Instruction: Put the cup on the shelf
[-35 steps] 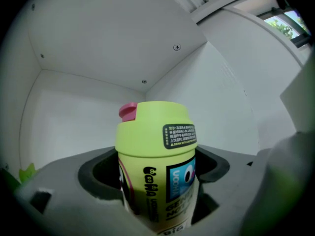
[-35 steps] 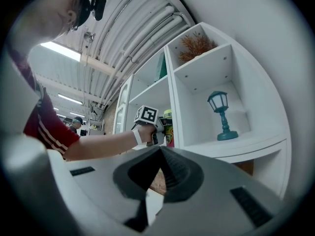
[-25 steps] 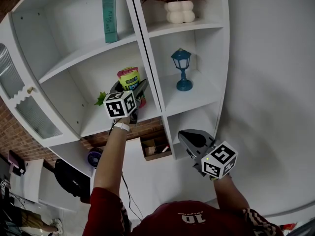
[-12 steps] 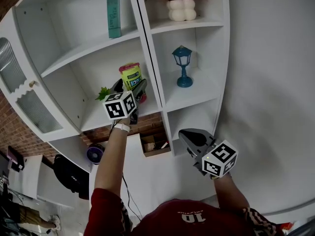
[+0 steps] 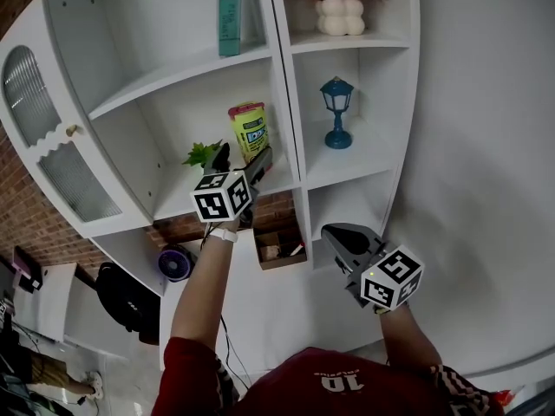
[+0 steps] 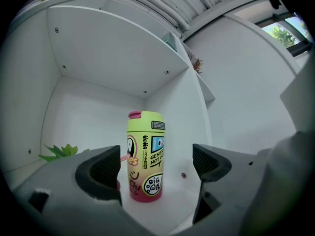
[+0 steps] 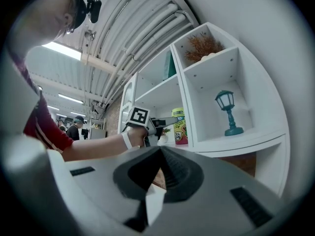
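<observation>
Cup (image 6: 145,156) stands upright on the shelf (image 5: 178,199). Left claw (image 6: 157,165) is spread, jaws flanking the cup without contact; right claw (image 7: 158,170), below the cup, is closed and empty. Risk: a skewed retreat clips the cup, toppling it.

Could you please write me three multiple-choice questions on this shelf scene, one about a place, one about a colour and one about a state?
1. Where does the cup stand?
A. beside the plant
B. on the floor
C. on the top shelf

2. What colour is the lamp?
A. red
B. blue
C. yellow

3. How is the left gripper?
A. shut on the cup
B. shut, empty
C. open

Answers: 1 A, the plant sits just to its left on the same board; 2 B, the lamp is blue from top to base; 3 C, its jaws stand apart and are not closed on the cup.
</observation>
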